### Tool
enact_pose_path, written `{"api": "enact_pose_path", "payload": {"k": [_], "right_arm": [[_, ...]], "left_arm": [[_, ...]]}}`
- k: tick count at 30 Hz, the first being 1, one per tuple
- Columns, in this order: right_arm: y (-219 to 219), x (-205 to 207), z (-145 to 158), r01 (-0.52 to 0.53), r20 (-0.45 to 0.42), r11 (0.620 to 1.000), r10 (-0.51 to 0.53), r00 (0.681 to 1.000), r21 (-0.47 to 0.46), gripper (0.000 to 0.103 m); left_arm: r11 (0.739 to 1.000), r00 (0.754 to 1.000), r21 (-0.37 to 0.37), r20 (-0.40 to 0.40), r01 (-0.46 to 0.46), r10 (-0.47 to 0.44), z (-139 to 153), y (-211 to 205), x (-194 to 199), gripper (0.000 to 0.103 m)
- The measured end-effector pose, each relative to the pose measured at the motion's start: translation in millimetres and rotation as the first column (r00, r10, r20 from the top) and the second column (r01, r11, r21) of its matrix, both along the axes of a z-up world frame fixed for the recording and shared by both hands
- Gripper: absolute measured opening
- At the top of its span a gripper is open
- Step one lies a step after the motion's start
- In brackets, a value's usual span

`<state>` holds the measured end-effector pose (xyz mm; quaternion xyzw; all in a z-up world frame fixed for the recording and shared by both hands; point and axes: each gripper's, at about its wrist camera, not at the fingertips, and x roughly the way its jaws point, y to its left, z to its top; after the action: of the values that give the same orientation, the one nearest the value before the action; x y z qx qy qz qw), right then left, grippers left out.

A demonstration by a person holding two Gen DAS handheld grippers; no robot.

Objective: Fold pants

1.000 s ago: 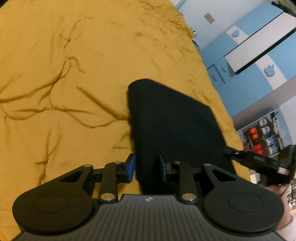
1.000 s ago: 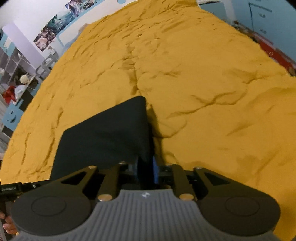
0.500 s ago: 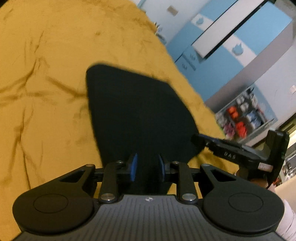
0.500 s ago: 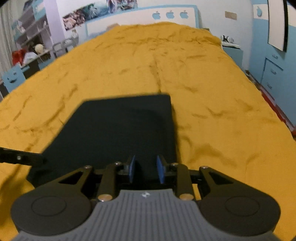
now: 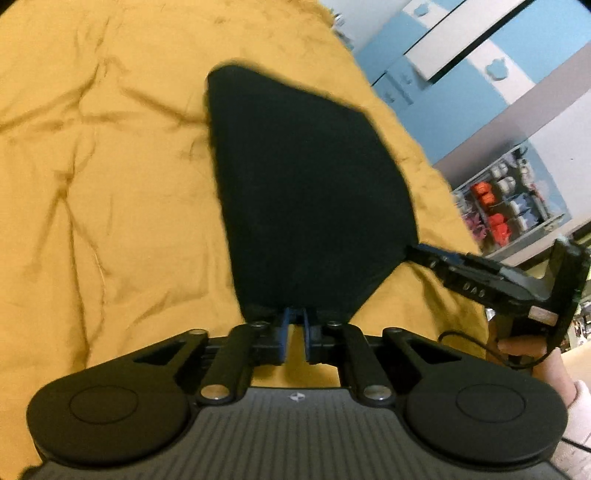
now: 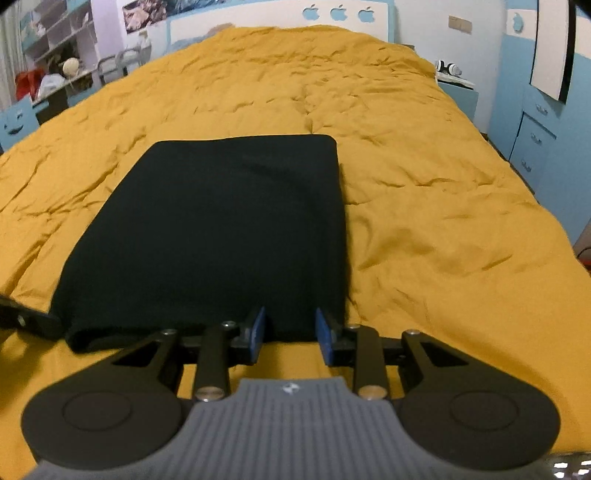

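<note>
The folded black pants [image 6: 207, 236] are laid flat as a neat rectangle on the bed, directly at twelve o'clock from the right tongs [image 6: 290, 332], their near edge just at the blue pads. In the left wrist view the pants [image 5: 306, 192] are likewise seen stretching away at twelve o'clock from the left tongs [image 5: 294, 332], with the near hem right at the fingertips.

The bed is covered by a creased mustard-yellow bedspread [image 6: 424, 192], by which most of both views is filled. A white headboard with blue apple shapes [image 6: 338, 13] is seen at twelve o'clock, blue drawers [image 6: 532, 144] at two o'clock, and cluttered shelves [image 6: 48, 48] at ten o'clock.

The right tongs are held well apart, the pants' near right corner lying between the pads; nothing is clamped. The left tongs are drawn nearly together, a narrow strip of yellow being visible between the pads; whether the hem is pinched at the tips cannot be told. The right tongs [image 5: 413, 253] are also seen at three o'clock, at the pants' corner.
</note>
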<state>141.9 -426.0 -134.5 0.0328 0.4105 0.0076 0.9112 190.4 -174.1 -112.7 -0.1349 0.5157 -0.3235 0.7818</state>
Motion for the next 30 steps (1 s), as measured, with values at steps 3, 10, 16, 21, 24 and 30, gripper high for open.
{"api": "enact_pose_path", "payload": {"k": [3,10,16,21,24,30], "right_arm": [[-12,-1,15,0.026,0.039,0.999,-0.027,0.999,0.048,0.025],[-26,39,33,0.067,0.109,0.995,-0.075,0.991,0.075,0.027],[-15,92,19,0.067,0.086,0.997,-0.069,0.994,0.028,0.027],[-19,110,-7,0.089,0.039,0.996,-0.09,0.995,0.033,0.027],[-28,114,-18,0.111,0.023,0.991,-0.113,0.993,0.077,0.033],[-46,109,-14,0.153,0.003,0.968,-0.157,0.988,0.201,0.051]], "left_arm": [[0.999,0.997,-0.038,0.062,-0.038,0.041,16,8,15,0.011],[0.982,0.973,-0.09,0.147,-0.169,0.181,28,6,83,0.012],[0.98,0.966,0.029,0.174,-0.197,0.189,5,-27,126,0.012],[0.968,0.964,0.105,0.16,-0.228,0.21,-24,-34,140,0.006],[0.962,0.96,0.098,0.146,-0.254,0.239,-29,-32,142,0.006],[0.961,0.957,0.028,0.107,-0.275,0.27,-11,-20,132,0.028]]}}
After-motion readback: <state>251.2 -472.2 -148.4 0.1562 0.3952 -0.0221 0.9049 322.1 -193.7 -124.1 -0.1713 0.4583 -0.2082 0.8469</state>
